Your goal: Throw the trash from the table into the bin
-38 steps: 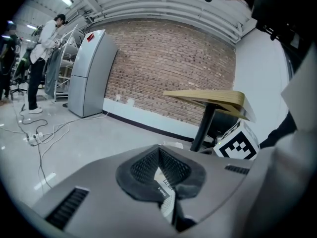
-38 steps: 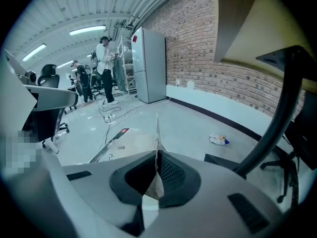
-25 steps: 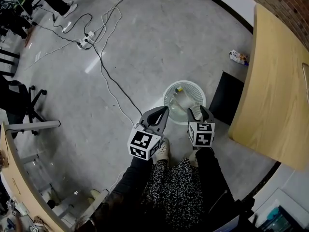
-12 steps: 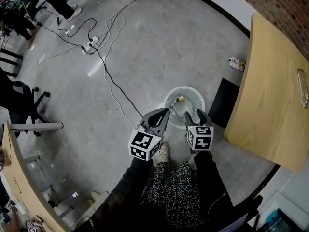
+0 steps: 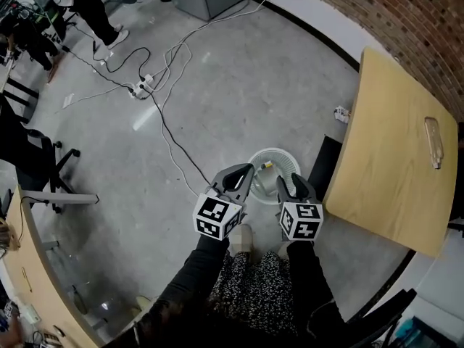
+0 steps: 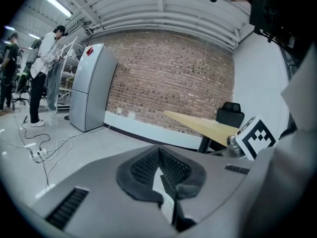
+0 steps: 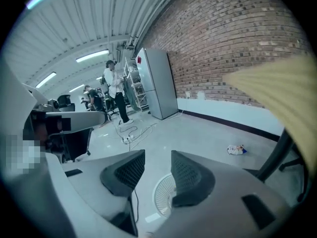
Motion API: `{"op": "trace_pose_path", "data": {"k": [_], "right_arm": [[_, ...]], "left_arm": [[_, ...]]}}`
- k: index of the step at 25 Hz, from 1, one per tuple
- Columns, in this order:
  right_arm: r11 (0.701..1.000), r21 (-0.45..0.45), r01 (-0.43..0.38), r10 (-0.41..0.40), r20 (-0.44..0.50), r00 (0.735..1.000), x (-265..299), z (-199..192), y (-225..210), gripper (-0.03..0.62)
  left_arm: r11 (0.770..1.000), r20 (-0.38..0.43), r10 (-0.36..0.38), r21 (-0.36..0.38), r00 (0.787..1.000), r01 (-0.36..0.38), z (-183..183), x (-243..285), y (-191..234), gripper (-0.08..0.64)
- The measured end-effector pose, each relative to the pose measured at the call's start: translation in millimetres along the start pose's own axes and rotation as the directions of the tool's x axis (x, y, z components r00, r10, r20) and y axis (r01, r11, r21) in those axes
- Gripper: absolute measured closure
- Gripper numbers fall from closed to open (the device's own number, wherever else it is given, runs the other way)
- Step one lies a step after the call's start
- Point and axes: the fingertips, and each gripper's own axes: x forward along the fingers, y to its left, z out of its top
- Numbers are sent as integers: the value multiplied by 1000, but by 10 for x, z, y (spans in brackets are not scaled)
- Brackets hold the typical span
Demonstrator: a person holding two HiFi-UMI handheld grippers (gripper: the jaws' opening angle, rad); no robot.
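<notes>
The white bin (image 5: 290, 156) stands on the floor (image 5: 239, 85) at 12 o'clock of both grippers, whose tips cover its near rim. Trash (image 5: 268, 166) lies inside: a pale heap with a yellow spot, too small and too hidden to name.

The left gripper (image 5: 245, 172) has its jaws clenched tip to tip with nothing between them; only a little of the bin shows through the slit below the tips. The right gripper (image 5: 291, 184) has its jaws released and empty. They have just narrowed a little, and the bin shows in the gap.

At 3 o'clock of the bin, the bench (image 5: 384, 143) carries a clear item (image 5: 433, 142) near its far edge, its kind unclear. A crumpled wrapper (image 5: 341, 113) lies on the floor at 1 o'clock of the bin. A black slab (image 5: 321, 164) between bin and bench is partly covered by the bench edge.
</notes>
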Motion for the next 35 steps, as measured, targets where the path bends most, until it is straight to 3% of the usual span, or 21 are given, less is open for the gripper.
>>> {"op": "trace_pose_path", "data": {"k": [5,8,14,25,35], "right_arm": [[998,-59,3,1,65,998,-172,489,118,536],[997,-82,-8,15,90,996,-323,707,195,575],[994,-111,-9,25,143,989,-592,1118,215,580],[988,-91,127,-103,235,967,-1177,1598,-82,581],[949,-75,306,-266,329,906,-1937,1988,-701,581]], "left_arm": [[999,35,-33,26,999,32,402,-2,-126,554],[998,44,-48,36,998,47,605,-51,-229,554],[994,70,-90,73,994,85,993,-66,-387,554],[978,87,-191,104,978,181,1432,1,-815,555],[942,100,-301,184,948,279,1788,166,-1228,555]]}}
